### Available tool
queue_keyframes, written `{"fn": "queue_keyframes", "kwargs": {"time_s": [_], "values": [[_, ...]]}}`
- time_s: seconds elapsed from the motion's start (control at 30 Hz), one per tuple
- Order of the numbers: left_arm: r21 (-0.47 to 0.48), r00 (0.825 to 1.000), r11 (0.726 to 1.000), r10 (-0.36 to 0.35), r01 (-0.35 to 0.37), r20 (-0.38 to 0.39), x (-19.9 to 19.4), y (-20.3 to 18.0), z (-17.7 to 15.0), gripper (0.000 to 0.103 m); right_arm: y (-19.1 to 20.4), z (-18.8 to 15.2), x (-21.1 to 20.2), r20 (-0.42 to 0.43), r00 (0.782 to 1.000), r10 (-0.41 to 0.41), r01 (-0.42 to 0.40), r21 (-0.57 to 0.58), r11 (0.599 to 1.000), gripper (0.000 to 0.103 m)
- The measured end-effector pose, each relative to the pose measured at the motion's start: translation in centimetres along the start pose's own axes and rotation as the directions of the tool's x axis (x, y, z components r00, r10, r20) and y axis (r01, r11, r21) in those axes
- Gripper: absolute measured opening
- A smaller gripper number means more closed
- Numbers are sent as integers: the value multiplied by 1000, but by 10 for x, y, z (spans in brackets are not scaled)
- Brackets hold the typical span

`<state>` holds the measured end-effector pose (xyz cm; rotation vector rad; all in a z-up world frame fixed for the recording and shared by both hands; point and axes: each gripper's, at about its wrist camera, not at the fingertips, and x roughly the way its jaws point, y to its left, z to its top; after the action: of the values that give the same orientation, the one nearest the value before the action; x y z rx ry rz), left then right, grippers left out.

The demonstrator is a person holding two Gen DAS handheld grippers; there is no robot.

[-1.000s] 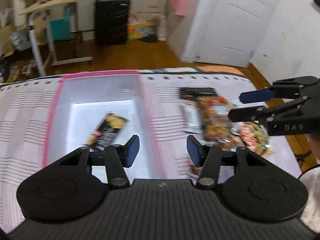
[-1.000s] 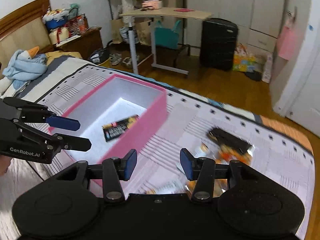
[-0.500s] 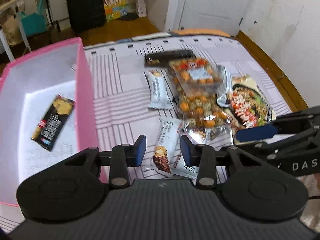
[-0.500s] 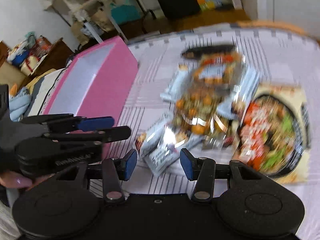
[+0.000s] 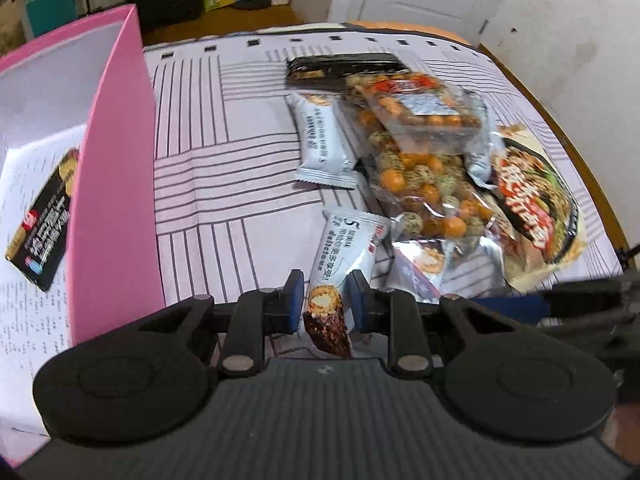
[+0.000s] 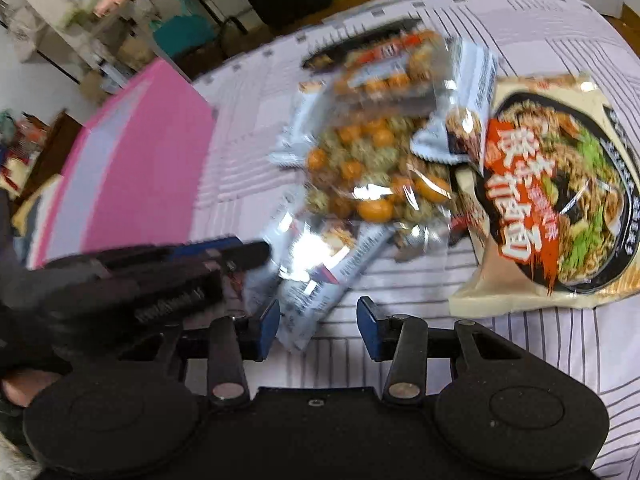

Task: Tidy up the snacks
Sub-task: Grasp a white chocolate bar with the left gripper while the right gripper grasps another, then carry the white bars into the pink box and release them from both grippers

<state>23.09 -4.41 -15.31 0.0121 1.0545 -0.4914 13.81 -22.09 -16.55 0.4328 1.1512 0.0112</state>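
pink box cut off left, left tool motion-blurred

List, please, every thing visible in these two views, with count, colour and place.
pink box: one, pink outside, white inside, left.
black pack: one, black and yellow, inside the pink box.
silver bars: at least three, silver-white, right of the box.
nut packs: two, clear, with orange and green balls, overlapping.
long black pack: one, far end of the pile.
noodle packet: one, beige, right end.
striped cover: one, pale with dark lines, under everything.
left gripper: black, blue pads, shut on the nearest silver bar.
right gripper: black, blue pads, closing; another bar's end lies between the jaws, not yet pressed.
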Motion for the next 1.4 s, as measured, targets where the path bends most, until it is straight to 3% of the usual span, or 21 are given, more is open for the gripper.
{"fn": "queue_keyframes", "kwargs": {"time_s": [0.2,0.37,0.43,0.47,0.53,0.57,0.63,0.83,0.97,1.17,1.27,1.37,1.4], "values": [[-73,999,997,-28,26,-23,7,4,-1,23,6,-13,11,55,998,10,-12,35,999,52],[-125,998,991,-57,52,-37,9,7,-1,23,31,-28,25,157,986,-50,54,-25,998,68],[-128,998,990,-59,54,-34,8,8,-2,23,37,-34,26,187,979,-79,87,-36,996,67],[-124,998,991,-57,53,-31,8,8,-3,23,38,-35,24,194,977,-92,102,-39,994,60],[-115,998,992,-57,54,-25,8,8,-2,23,35,-33,20,176,980,-97,105,-38,994,50],[-110,998,992,-62,58,-27,8,8,-3,23,30,-34,16,163,982,-97,102,-20,995,38],[-99,998,993,-59,57,-21,5,7,-5,23,21,-33,9,107,989,-102,103,1,995,37],[-44,998,997,-59,59,2,2,0,-11,24,7,-31,1,14,990,-137,137,0,991,37],[18,998,998,-59,59,-8,4,-11,-15,31,4,-26,4,2,992,-123,123,20,992,43],[49,998,997,-61,61,-9,12,-17,-25,34,24,-29,5,53,981,-187,192,-100,976,51],[19,998,998,-65,65,-7,10,-16,-24,28,24,-27,2,100,971,-215,226,-104,969,60],[-10,997,997,-76,76,-7,9,-11,-23,26,20,-25,4,110,972,-208,219,-99,971,60],[-17,997,997,-74,74,-5,8,-10,-24,26,20,-25,3,112,973,-201,213,-107,971,54]]}}
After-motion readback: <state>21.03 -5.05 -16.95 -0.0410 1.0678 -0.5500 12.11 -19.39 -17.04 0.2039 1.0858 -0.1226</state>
